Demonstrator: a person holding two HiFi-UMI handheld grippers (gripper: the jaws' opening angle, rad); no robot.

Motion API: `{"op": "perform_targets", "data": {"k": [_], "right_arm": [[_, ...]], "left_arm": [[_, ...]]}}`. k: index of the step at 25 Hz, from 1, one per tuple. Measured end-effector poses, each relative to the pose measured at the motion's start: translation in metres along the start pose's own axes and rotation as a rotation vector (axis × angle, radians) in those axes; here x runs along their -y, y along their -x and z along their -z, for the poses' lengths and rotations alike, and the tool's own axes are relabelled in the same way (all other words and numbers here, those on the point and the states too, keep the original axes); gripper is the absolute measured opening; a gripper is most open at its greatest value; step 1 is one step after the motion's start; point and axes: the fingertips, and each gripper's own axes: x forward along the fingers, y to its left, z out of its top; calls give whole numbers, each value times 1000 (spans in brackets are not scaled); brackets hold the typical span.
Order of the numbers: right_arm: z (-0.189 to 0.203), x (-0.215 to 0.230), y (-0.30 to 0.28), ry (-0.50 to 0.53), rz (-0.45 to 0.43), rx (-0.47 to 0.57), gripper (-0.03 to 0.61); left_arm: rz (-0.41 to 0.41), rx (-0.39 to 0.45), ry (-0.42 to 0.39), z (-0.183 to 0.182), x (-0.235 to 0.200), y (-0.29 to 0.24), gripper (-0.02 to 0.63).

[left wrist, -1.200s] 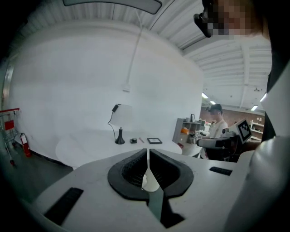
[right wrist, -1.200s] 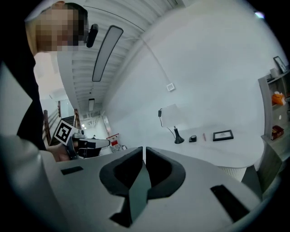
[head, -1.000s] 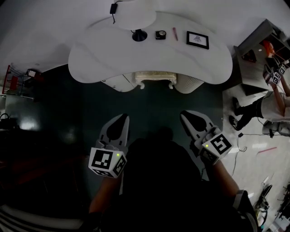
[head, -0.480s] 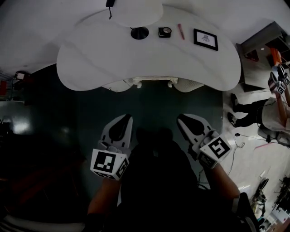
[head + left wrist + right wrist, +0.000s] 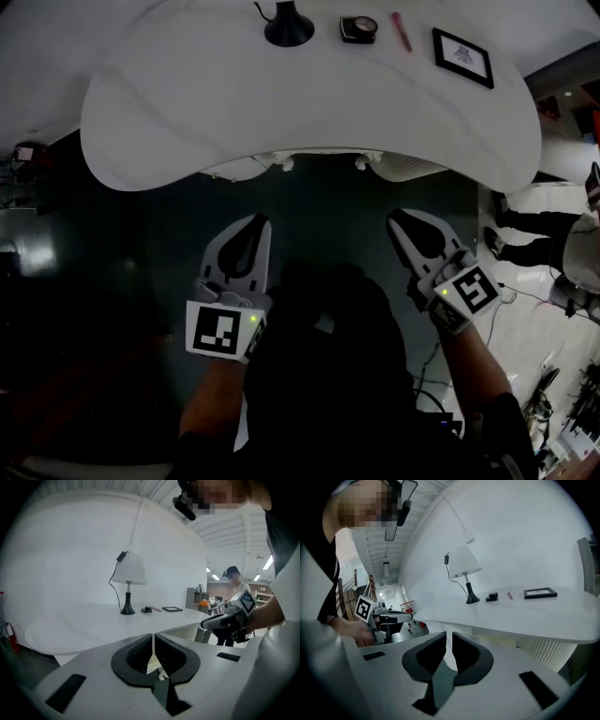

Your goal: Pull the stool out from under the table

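Only the stool's (image 5: 322, 156) cream front edge and two curled feet show under the white curved table (image 5: 187, 103) in the head view; the rest is hidden beneath the top. My left gripper (image 5: 259, 223) and right gripper (image 5: 397, 218) hover side by side over the dark floor, short of the table edge and apart from the stool. Both are shut with nothing between the jaws. The left gripper (image 5: 153, 640) faces the table top (image 5: 84, 625) in its own view. In the right gripper view, that gripper (image 5: 448, 638) points below the table edge (image 5: 511, 625).
On the table stand a lamp (image 5: 289, 25), a small black clock (image 5: 359, 29), a pink pen (image 5: 401, 31) and a picture frame (image 5: 462, 56). Ribbed white pedestals (image 5: 412, 168) flank the stool. A person (image 5: 553, 234) stands at the right, with cables (image 5: 511, 296) on the floor.
The table has come closer and larger in the head view. Its edge now covers more of the stool. Both grippers stay shut and level with each other.
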Motion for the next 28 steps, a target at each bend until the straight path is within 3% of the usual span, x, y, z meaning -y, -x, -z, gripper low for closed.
{"op": "perform_targets", "data": {"k": [7,12,16,21,25,28], "right_arm": [[68,39,-52,12,-11,15,20],[108,57,-88,38,-41,29,20],[151,75,-118,88,-47,32,20],[228,134,-165,116,-13,32,21],[258,163,-173,89,27,69,21],[282,189,-177,103,64,40,31]], "left_arm": [[-5,8,3,74,-26,-53,26],[-17,21,-41,119,-46,-86,14],[-33,23,-19,170,-69,-111,14],[-26,26,-1,254,-97,-173,15],[-21,36,8,291,-104,-196,18],[5,28,15,313,-104,-212,116]]}}
